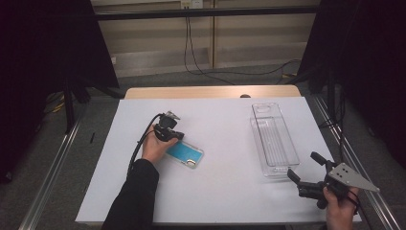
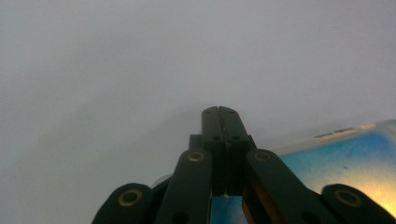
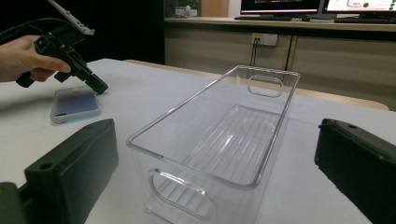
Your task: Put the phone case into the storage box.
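Left of centre in the high view, the left gripper sat in the person's left hand, its tip against the upper left end of a blue phone in a clear case that lay flat on the white table. Seen from the left gripper view, its black jaws stood pressed together with nothing between them, the tips over the bare white surface, and the phone showed at the lower right of that frame, just beside the linkage. Toward the right of the high view a clear plastic bin stood upright and empty, well apart from the phone. At the lower right corner the right gripper was held in the right hand, jaws spread wide and aimed at the near end of the bin without touching it. From the right gripper view the bin filled the gap between the two spread jaws, with the phone and the left gripper at the upper left.
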Demonstrator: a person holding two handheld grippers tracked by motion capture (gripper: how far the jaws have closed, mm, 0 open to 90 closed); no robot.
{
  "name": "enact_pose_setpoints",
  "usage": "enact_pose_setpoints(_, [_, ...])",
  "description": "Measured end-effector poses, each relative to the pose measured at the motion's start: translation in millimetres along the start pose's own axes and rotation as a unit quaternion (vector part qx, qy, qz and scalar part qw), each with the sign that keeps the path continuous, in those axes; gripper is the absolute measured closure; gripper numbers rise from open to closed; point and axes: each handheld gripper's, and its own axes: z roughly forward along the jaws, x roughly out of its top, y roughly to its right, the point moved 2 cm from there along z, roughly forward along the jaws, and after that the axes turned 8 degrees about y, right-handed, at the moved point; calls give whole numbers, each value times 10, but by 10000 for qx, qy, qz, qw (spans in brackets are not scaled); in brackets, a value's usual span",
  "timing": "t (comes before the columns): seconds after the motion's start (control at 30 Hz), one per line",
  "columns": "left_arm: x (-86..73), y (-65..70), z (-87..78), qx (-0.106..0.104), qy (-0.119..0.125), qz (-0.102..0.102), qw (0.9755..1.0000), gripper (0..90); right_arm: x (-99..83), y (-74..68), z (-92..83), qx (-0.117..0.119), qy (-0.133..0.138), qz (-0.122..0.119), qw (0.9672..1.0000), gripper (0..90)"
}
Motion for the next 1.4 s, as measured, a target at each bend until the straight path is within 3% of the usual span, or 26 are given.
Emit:
enact_pose_setpoints(0.4, [-34, 16, -33, 22, -4, 132, 9999, 900, 2, 4, -5, 2, 19, -11, 10000, 0])
enact_pose_setpoints(0.6, [-90, 13, -61, -31, 124, 51, 9999, 900, 1, -1, -3, -3, 15, -8, 10000, 0])
enact_pose_setpoints(0.77, [-104, 16, -90, -32, 70, 141, 9999, 900, 0, -6, -5, -3, 1, 3, 10000, 0])
enact_pose_setpoints(0.9, [-122, 12, -106, -73, 83, 97, 9999, 900, 0, -7, -4, -14, 10, 5, 10000, 0])
enact_pose_setpoints(1.07, [-123, 28, -122, -14, 14, 230, 9997, 900, 0, 0, -6, -45, 19, -3, 10000, 0])
enact_pose_setpoints(1.2, [-129, 24, -138, -50, -7, 94, 9999, 900, -1, 3, -11, -56, 23, -5, 10000, 0])
enact_pose_setpoints(1.4, [-156, 28, -176, -47, -38, 170, 9998, 900, -3, 0, -5, -47, 15, -3, 10000, 0])
